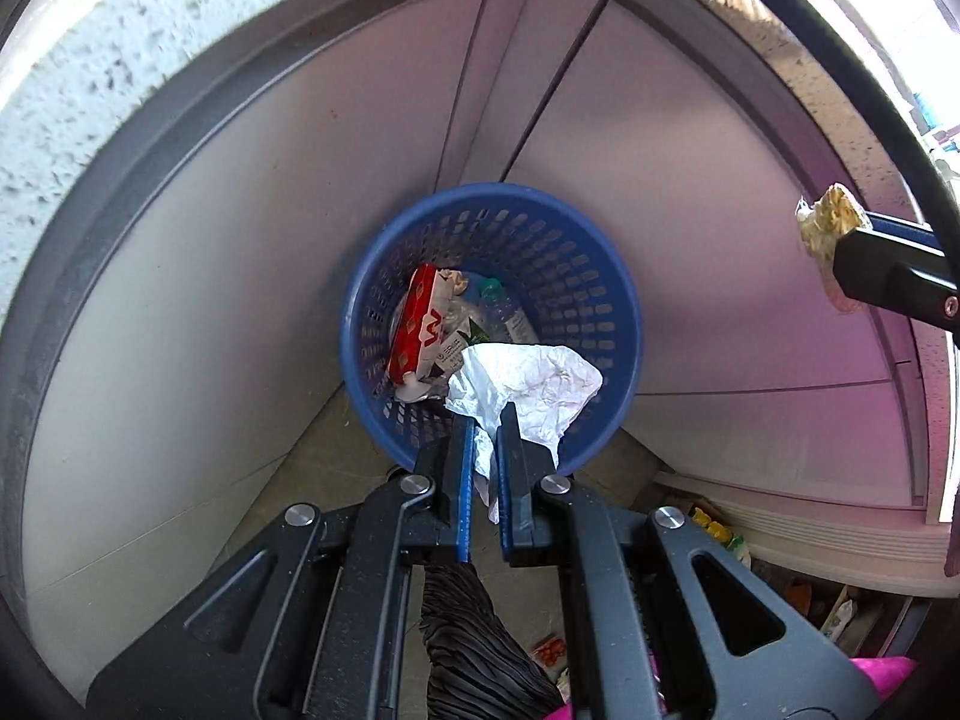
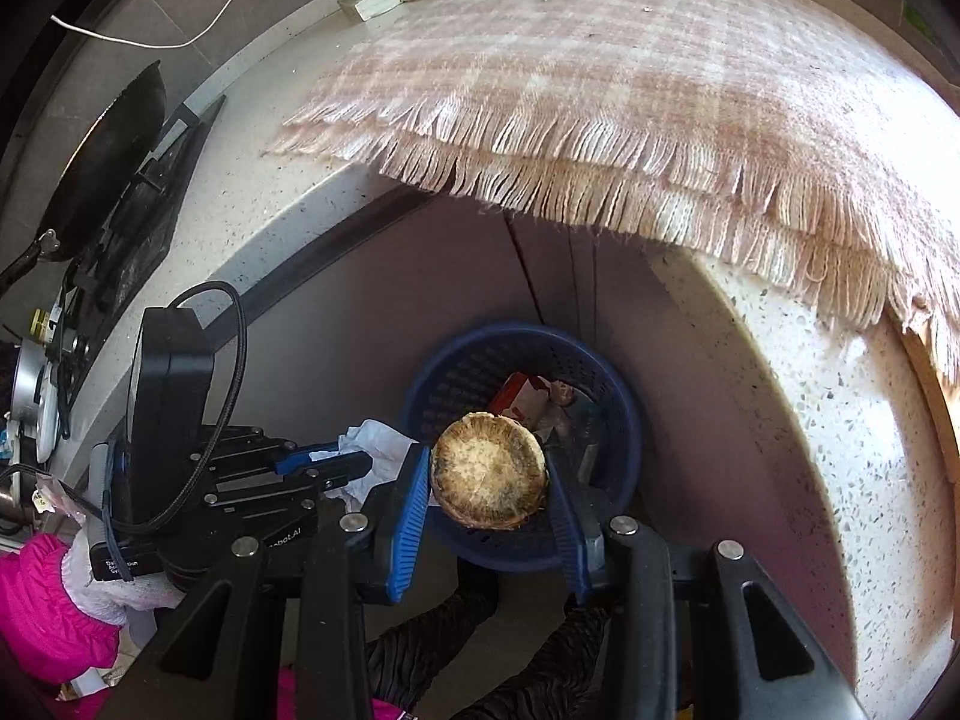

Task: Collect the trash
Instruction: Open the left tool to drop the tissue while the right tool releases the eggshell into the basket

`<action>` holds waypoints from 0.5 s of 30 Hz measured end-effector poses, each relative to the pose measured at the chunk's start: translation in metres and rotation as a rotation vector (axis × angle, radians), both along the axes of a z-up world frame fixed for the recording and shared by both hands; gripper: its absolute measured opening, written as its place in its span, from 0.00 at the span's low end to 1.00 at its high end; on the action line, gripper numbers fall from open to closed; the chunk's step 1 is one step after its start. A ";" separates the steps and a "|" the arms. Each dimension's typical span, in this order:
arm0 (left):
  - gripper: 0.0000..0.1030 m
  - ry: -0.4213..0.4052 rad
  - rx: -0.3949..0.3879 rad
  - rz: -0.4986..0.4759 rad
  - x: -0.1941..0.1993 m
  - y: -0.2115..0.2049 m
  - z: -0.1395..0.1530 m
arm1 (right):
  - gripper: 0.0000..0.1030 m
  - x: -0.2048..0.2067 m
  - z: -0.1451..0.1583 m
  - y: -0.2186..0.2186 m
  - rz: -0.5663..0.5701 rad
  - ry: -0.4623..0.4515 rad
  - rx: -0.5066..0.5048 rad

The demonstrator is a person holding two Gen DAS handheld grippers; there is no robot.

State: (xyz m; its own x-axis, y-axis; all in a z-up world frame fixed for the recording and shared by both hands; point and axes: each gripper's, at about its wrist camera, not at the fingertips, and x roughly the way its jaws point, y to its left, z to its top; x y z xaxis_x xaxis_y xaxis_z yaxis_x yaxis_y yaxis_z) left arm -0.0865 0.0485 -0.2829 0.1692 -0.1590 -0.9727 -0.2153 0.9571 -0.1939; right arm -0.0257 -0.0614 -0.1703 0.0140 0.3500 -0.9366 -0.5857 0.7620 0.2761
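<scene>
The crumpled white paper [image 1: 528,387] is pinched tight in my left tongs [image 1: 485,414], hanging over the near rim of the blue perforated basket [image 1: 576,276], which stands on the floor against the grey cabinet doors [image 1: 240,276] below the worktop [image 2: 852,420]. Down in the basket I can see a red and white carton [image 1: 420,324] and a clear bottle with a green cap [image 1: 501,306]. My left tongs point steeply down, almost straight into the basket.

My right tongs [image 2: 489,480] are partway open and clamped on a round, browned, mouldy-looking bun [image 2: 489,471], blue pads pressing on both sides of it. They also point steeply down, holding the bun above the basket's near rim, just beside the left tongs. A fringed checked cloth [image 2: 600,90] overhangs the worktop's front edge above the basket. A pink sleeve [image 2: 42,612] shows by the left tongs' handle.
</scene>
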 end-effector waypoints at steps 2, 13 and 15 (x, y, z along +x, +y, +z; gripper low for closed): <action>0.04 0.005 0.007 0.000 0.001 0.000 -0.003 | 0.38 0.001 -0.005 0.004 0.008 0.000 -0.011; 0.04 0.014 0.027 0.013 0.011 -0.001 -0.011 | 0.39 0.002 -0.023 0.023 0.031 0.006 -0.040; 0.04 0.012 0.030 0.011 0.013 -0.002 -0.011 | 0.39 0.004 -0.024 0.025 0.033 0.007 -0.044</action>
